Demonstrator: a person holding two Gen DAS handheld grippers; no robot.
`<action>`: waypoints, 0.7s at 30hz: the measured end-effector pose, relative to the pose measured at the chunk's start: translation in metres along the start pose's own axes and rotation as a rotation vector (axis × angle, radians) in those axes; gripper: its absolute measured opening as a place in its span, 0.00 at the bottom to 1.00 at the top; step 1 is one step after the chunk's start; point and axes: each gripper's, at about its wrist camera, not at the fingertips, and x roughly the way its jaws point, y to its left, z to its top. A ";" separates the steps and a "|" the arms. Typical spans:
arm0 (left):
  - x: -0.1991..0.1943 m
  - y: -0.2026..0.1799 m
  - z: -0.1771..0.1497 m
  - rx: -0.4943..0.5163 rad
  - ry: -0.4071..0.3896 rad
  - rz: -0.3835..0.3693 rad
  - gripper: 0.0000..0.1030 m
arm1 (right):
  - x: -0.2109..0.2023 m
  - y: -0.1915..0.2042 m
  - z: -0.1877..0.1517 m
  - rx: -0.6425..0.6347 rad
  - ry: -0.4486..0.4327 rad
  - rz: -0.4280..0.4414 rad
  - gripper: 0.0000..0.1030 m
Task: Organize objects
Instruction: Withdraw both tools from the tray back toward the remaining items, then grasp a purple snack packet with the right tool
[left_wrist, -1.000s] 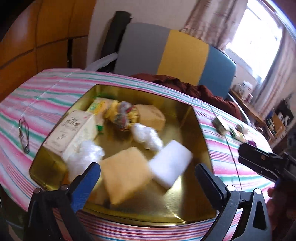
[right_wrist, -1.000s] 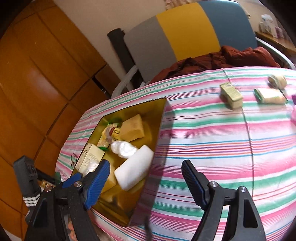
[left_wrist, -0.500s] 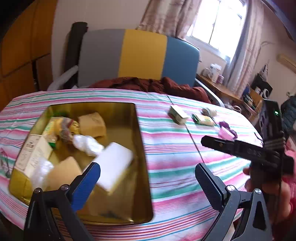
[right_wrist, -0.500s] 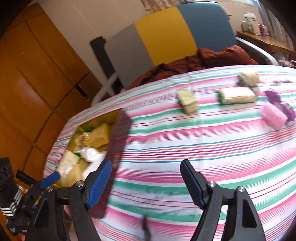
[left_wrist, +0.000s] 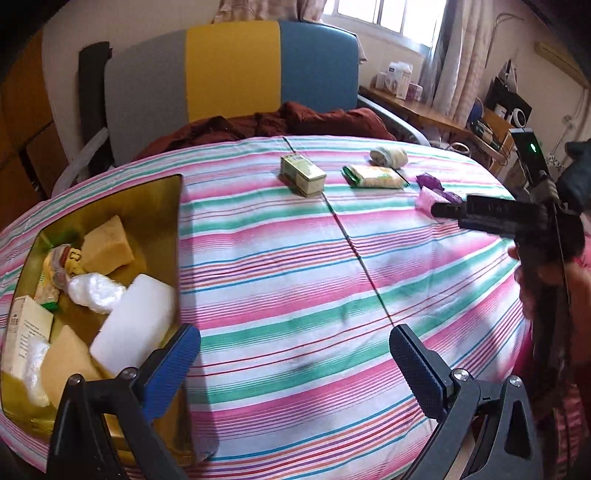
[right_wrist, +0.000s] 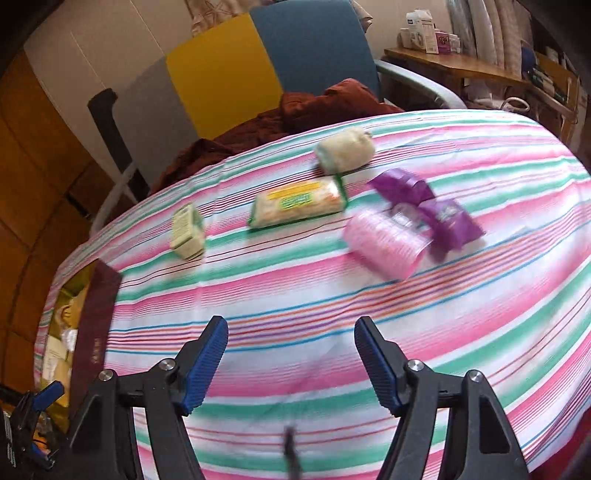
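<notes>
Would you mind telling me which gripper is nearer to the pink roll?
Right. In the left wrist view the right gripper reaches right up to the pink roll; the left gripper hangs back near the gold tin.

Gold tin (left_wrist: 176, 206): near corner hidden behind left gripper (left_wrist: 295, 363) finger; in right wrist view only a sliver at left edge, contents too small to tell. Printed box (left_wrist: 24, 332) in tin cut off by the tin's left wall, text unreadable. Pink roll (right_wrist: 388, 240) & purple packets (right_wrist: 424, 206) motion-blurred in right view; in left view partly hidden behind right gripper's body. Green-edged packet (right_wrist: 299, 203) label too smeared to read. Small green box (left_wrist: 303, 173) print illegible. Person's hand at right edge mostly cut off.
</notes>
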 end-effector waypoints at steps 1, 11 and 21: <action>0.002 -0.003 0.000 0.006 0.010 -0.011 1.00 | 0.002 -0.004 0.008 -0.014 -0.003 -0.024 0.70; 0.012 -0.026 -0.010 0.028 0.044 -0.043 1.00 | 0.044 -0.059 0.061 0.021 0.011 -0.131 0.64; 0.032 -0.051 -0.001 0.058 0.066 -0.093 1.00 | 0.053 -0.021 0.046 -0.102 0.120 0.058 0.62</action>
